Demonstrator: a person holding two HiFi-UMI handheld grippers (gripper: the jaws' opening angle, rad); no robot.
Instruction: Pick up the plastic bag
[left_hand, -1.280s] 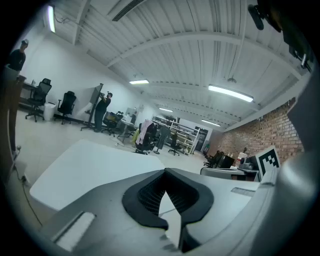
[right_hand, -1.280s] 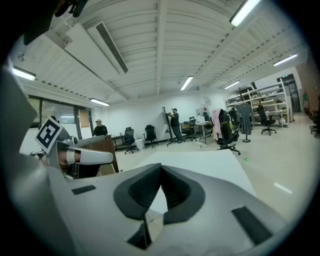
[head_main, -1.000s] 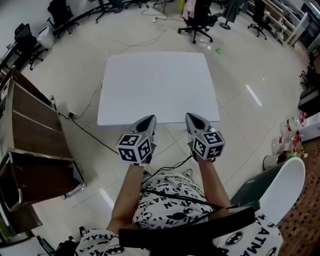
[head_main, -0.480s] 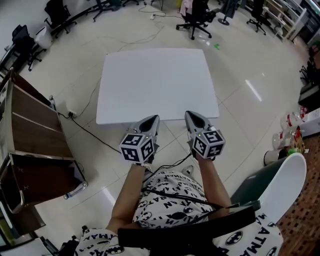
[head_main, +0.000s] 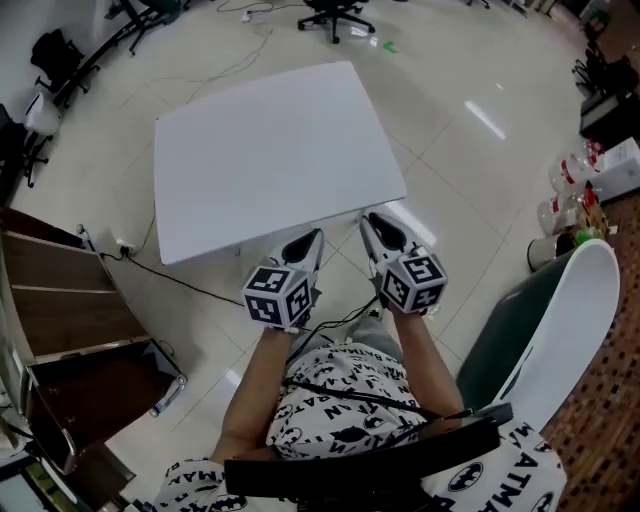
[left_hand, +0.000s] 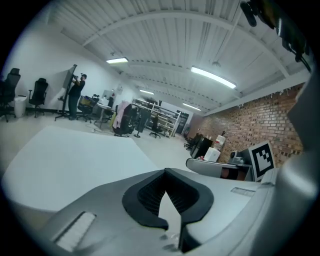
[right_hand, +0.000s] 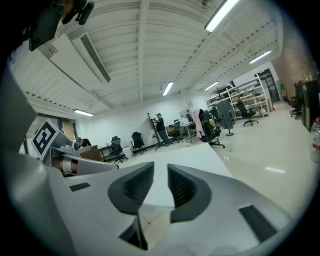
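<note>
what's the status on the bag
Left gripper shut, empty. Right gripper jaws just opening, slightly apart, nothing between. No bag in any view, none on the table. Nothing in the way.

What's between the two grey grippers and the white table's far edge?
Only bare white rectangular tabletop, in the head view; nothing rests on it. The left gripper has shut jaws; the right gripper has just been opening its jaws, nothing between them.
</note>
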